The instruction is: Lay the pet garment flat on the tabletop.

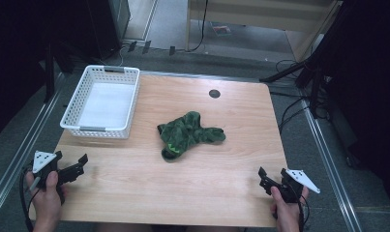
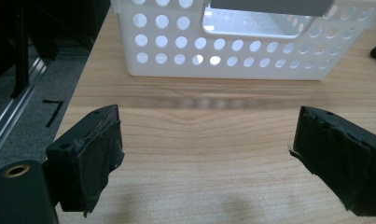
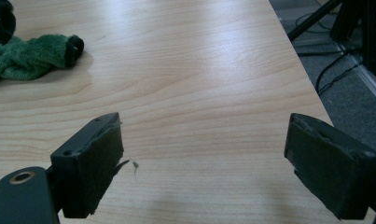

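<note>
Both grippers are gaping empty: the left gripper (image 1: 76,166) is hovering at the near left table (image 1: 149,193) corner, the right gripper (image 1: 271,178) at the near right. Between them, farther back, the crumpled green cloth (image 1: 187,134) is lying mid-table, just right of the white basket (image 1: 101,128).

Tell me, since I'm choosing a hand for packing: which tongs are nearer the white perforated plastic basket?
Left. The left tongs sit just below the white perforated plastic basket; the right tongs sit far across the table.
</note>
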Demonstrator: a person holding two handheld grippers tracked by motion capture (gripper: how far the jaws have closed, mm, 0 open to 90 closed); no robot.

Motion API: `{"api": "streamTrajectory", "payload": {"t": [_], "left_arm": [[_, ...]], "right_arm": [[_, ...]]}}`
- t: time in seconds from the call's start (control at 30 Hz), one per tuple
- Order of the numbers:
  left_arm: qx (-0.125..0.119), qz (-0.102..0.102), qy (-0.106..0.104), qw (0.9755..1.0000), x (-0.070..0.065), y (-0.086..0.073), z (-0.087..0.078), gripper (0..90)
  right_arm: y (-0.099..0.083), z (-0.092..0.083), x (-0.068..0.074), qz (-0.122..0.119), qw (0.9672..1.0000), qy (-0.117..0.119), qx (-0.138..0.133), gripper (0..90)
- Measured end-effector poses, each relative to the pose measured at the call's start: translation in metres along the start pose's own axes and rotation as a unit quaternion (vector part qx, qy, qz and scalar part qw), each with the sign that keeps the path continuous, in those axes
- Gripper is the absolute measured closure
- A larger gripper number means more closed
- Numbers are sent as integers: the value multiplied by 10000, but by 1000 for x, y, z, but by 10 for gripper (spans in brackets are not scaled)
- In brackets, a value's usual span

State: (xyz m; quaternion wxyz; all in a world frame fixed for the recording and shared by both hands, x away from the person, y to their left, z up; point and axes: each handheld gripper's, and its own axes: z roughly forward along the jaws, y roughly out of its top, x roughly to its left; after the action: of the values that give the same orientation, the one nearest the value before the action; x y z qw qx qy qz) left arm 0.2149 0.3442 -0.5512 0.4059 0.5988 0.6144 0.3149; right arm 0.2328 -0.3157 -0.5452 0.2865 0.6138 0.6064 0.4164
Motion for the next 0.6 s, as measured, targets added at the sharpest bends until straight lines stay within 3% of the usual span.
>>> {"api": "streamTrajectory", "payload": {"t": [0.17, 0.23, 0.33, 0.37, 0.43, 0.6], "left_arm": [[-8, -29, -21, 10000, 0, 0, 0, 82], [6, -39, -49, 10000, 1, -1, -1, 81], [10, -30, -65, 10000, 0, -1, -2, 82], [23, 7, -55, 10000, -1, -1, -2, 81], [15, 13, -31, 10000, -1, -2, -2, 81], [45, 13, -19, 10000, -1, -1, -1, 81]], "right_arm": [[1, -4, 3, -153, 9998, -51, -93, 130], [5, -6, 6, -52, 9999, 62, -104, 131], [10, -8, 14, -169, 9996, 125, -194, 131], [19, -11, 28, -260, 9988, 287, -305, 134], [27, -11, 41, -300, 9979, 462, -331, 136], [46, 1, 78, -604, 9936, 938, -175, 134]]}}
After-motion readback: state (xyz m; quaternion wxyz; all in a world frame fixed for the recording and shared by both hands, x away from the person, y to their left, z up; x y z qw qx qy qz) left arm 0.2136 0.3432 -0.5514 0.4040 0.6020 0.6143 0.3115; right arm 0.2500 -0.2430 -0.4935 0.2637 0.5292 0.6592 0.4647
